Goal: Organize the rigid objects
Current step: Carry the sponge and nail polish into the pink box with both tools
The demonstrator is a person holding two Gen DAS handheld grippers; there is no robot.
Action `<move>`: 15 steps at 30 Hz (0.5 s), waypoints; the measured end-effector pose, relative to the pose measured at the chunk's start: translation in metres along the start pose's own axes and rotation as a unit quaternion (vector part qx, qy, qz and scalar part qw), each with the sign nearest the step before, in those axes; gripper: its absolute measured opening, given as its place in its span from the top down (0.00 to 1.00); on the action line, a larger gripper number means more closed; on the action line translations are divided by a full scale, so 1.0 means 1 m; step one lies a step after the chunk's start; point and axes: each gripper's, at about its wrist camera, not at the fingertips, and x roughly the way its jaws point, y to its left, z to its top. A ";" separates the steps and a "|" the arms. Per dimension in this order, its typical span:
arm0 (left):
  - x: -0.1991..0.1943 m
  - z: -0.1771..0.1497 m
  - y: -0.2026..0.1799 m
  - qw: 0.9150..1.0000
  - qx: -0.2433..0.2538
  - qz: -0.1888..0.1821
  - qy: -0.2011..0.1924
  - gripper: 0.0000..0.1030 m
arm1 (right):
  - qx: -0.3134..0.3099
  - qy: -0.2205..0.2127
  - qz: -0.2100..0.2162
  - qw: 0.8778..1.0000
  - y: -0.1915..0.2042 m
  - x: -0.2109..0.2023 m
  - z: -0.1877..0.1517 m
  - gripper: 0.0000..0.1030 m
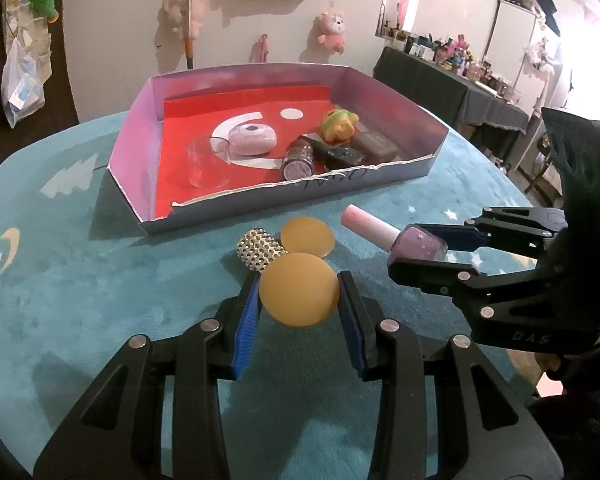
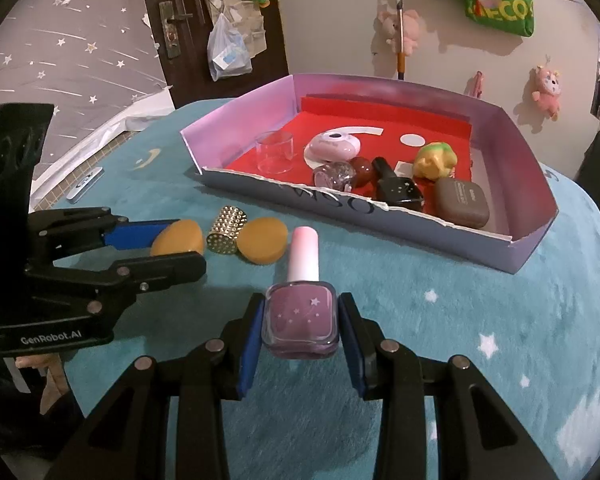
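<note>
My left gripper (image 1: pixel 299 290) is shut on an orange disc (image 1: pixel 299 289) just above the teal cloth; the disc also shows in the right wrist view (image 2: pixel 178 237). A second orange disc (image 1: pixel 307 237) and a studded gold cap (image 1: pixel 260 249) lie just beyond it. My right gripper (image 2: pixel 301 322) is shut on a purple nail polish bottle (image 2: pixel 301 320) with a pink cap; the bottle shows in the left wrist view (image 1: pixel 396 234) too. The red-floored cardboard tray (image 1: pixel 392 168) stands behind, holding a clear cup (image 1: pixel 208 162), a pink case (image 1: pixel 253 139), polish bottles, a yellow toy (image 1: pixel 339 123) and a brown case (image 1: pixel 376 146).
The round table wears a teal cloth (image 1: pixel 80 300) with stars and moons. A wall with plush toys is close behind the tray. A cluttered dark table (image 1: pixel 452 80) stands at the far right. A door with a hanging plastic bag (image 2: pixel 226 50) is at the back left.
</note>
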 end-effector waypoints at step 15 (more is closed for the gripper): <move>-0.019 0.088 0.028 0.998 0.021 0.029 -0.042 0.65 | 0.007 -0.068 0.001 0.998 -0.014 -0.027 0.070 0.62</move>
